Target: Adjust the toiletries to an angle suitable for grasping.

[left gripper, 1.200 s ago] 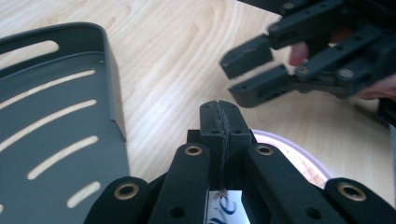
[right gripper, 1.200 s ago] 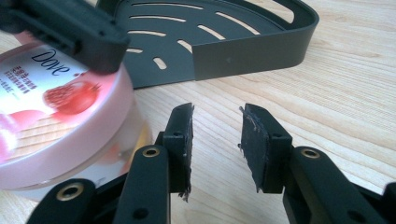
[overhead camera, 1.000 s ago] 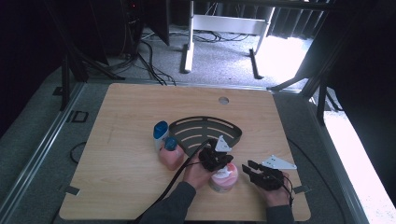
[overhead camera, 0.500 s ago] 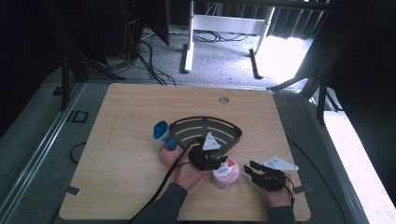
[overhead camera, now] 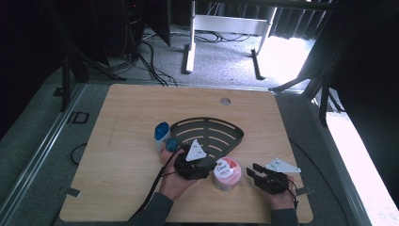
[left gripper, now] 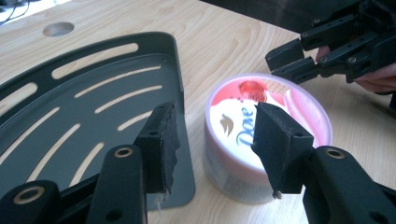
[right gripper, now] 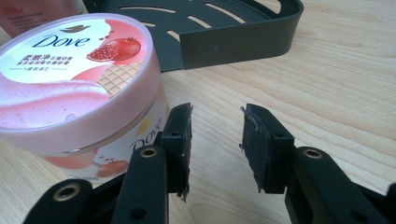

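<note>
A pink Dove tub [overhead camera: 227, 173] stands upright on the table near the front edge, just in front of a black slotted corner shelf [overhead camera: 207, 134]. My left gripper [overhead camera: 207, 165] lies to the tub's left, and its jaws have just been opening. In the left gripper view the left gripper [left gripper: 215, 116] is open, and the tub [left gripper: 243, 116] stands just beyond the pads, untouched. My right gripper [overhead camera: 251, 173] waits to the tub's right. In the right gripper view the right gripper [right gripper: 215, 140] is open with bare wood between the pads, and the tub [right gripper: 70, 70] is beside its left jaw.
A blue-capped white bottle [overhead camera: 161, 132] and a second blue cap [overhead camera: 172, 143] sit left of the shelf, by my left hand. A round hole [overhead camera: 225, 100] is in the table at the back. Bare wood lies to the left and far side.
My left gripper has come off the tub, opened its jaws and drawn back to the left. The tub's lid now shows in full. The right gripper has stayed put.
</note>
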Available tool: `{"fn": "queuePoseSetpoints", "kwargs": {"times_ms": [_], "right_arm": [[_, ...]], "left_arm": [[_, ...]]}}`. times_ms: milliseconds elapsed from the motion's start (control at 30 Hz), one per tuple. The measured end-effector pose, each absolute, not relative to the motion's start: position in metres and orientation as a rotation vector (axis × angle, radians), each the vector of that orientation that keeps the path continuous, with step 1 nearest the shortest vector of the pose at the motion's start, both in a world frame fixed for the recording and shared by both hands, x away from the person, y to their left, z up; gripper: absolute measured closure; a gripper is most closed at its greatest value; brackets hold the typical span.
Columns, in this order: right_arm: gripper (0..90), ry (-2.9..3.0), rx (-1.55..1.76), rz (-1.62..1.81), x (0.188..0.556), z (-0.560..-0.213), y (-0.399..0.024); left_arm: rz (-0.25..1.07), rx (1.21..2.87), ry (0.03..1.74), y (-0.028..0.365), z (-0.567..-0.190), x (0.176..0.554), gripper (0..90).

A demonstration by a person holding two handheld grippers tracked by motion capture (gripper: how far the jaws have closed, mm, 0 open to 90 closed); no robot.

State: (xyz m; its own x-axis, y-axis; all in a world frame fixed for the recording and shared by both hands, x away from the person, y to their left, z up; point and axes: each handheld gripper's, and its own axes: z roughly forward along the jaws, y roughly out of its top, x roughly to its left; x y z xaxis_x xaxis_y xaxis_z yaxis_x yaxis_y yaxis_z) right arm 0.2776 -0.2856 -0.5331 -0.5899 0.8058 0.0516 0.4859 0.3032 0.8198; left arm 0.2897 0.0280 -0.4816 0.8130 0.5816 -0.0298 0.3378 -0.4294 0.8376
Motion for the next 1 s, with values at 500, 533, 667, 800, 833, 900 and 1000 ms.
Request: {"fn": "queuePoseSetpoints", "kwargs": {"times_ms": [500,533,667,800,833,900,1000], "right_arm": [[61.0,2.224,1.14,1.179,0.267,-0.532,-0.285],[61.0,2.226,1.14,1.18,0.266,-0.532,-0.284],[60.7,2.237,1.132,1.176,0.262,-0.532,-0.283],[60.6,2.245,1.121,1.178,0.259,-0.531,-0.284],[60.5,2.245,1.119,1.181,0.259,-0.531,-0.284],[60.3,2.248,1.123,1.191,0.257,-0.531,-0.285],[60.1,2.244,1.122,1.212,0.255,-0.529,-0.286]], "left_arm": [[0.337,2.055,0.716,0.058,-0.494,0.273,50.9],[0.329,2.058,0.716,0.06,-0.494,0.273,50.8],[0.311,2.052,0.72,0.059,-0.498,0.273,50.5],[0.307,2.06,0.707,0.056,-0.5,0.272,50.2],[0.309,2.062,0.702,0.056,-0.5,0.272,50.0],[0.307,2.067,0.695,0.055,-0.503,0.27,49.5],[0.3,2.072,0.694,0.055,-0.506,0.269,49.1]]}}
